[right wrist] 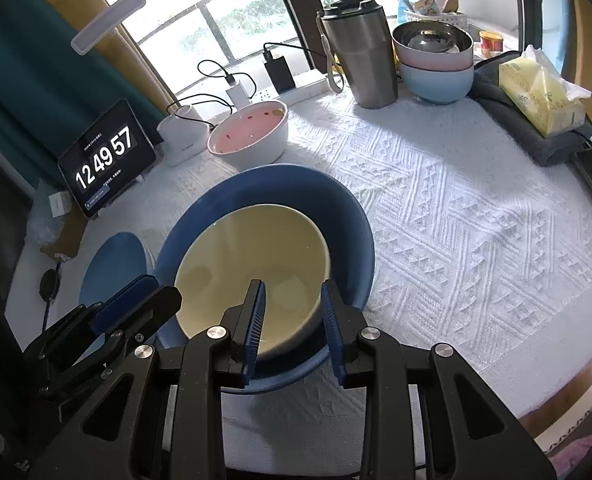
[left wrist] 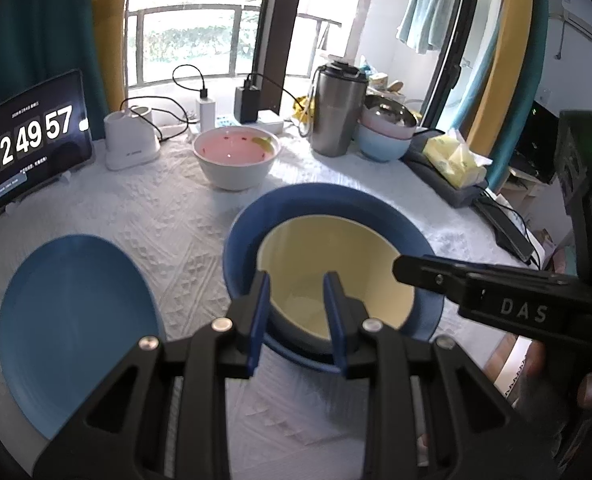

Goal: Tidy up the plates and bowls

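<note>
Yellow bowl (left wrist: 331, 276) sits nested inside the dark blue bowl (left wrist: 256, 216), on the white tablecloth (left wrist: 168, 216), near table centre. Yellow bowl: pale cream-yellow glossy interior, thin lighter rim, a few soft reflections on the floor; it sits off-centre, pushed toward the near wall of the blue bowl, so a wide crescent of blue shows at 12 o'clock. Blue bowl: deep matte navy, wide flared rim, larger than the yellow one.

Blue plate (left wrist: 76, 332): flat, mid-blue, plain, at 9 o'clock from the nested pair, apart from it; in the right wrist view only part shows (right wrist: 114, 264).

Pink bowl (left wrist: 236, 152): white outside, pink inside with small red marks and a yellow patch at the rim; at 11 o'clock from the nested pair, apart. At 1 o'clock, a stack (left wrist: 385, 132): light blue bowl under a pink one, with a steel bowl on top, just beside the steel tumbler (left wrist: 335, 112).

Left gripper (left wrist: 296, 316): jaws parted, blue pads either side of the near rim region of the yellow bowl; contact cannot be told. Nothing clamped.

Right gripper (right wrist: 294, 328): jaws parted likewise, left pad over the yellow bowl's interior, right pad outside its rim over the blue bowl; contact cannot be told.

Tablet (left wrist: 36, 140) at 10 o'clock reads 12 49 57. Tissue pack (left wrist: 453, 158) at 2 o'clock.
</note>
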Demonstrator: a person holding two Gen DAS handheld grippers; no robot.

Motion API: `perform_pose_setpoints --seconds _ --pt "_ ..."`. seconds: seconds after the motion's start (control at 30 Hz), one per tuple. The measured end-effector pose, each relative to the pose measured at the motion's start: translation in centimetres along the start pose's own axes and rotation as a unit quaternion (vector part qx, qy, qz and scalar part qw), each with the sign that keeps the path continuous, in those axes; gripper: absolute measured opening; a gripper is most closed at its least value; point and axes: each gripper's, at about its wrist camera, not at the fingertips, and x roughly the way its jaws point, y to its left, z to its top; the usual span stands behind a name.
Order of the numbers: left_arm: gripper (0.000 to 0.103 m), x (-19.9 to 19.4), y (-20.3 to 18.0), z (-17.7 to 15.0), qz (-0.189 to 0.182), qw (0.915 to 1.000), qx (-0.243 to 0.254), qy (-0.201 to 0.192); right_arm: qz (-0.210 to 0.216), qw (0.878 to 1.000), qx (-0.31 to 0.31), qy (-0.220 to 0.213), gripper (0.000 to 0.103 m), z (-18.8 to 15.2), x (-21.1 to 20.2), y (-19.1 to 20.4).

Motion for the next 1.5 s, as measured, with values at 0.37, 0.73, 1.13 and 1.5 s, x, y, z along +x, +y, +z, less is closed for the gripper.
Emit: perform_pose_setpoints --seconds 0.37,0.73,1.13,1.5 --pt "0.029 -0.3 0.5 1.4 0.004 1.0000 -0.001 -0.007 0.006 1.000 -0.008 -0.011 0.030 1.2 -0.4 0.4" --pt "0.029 0.1 0.8 3.1 0.009 0.9999 -0.001 -0.012 0.014 1.000 -0.010 -0.017 0.030 3.0 -0.2 0.6" --pt "0.030 1.5 1.6 5.2 0.018 0.9997 -0.007 -0.012 0.019 0.999 -0.015 -0.022 0.031 5.1 0.8 0.2" --pt "0.030 3.4 3.0 7.1 0.031 0.9993 -0.019 -0.012 0.016 0.999 -0.023 -0.023 0.031 7.5 2.4 -0.4"
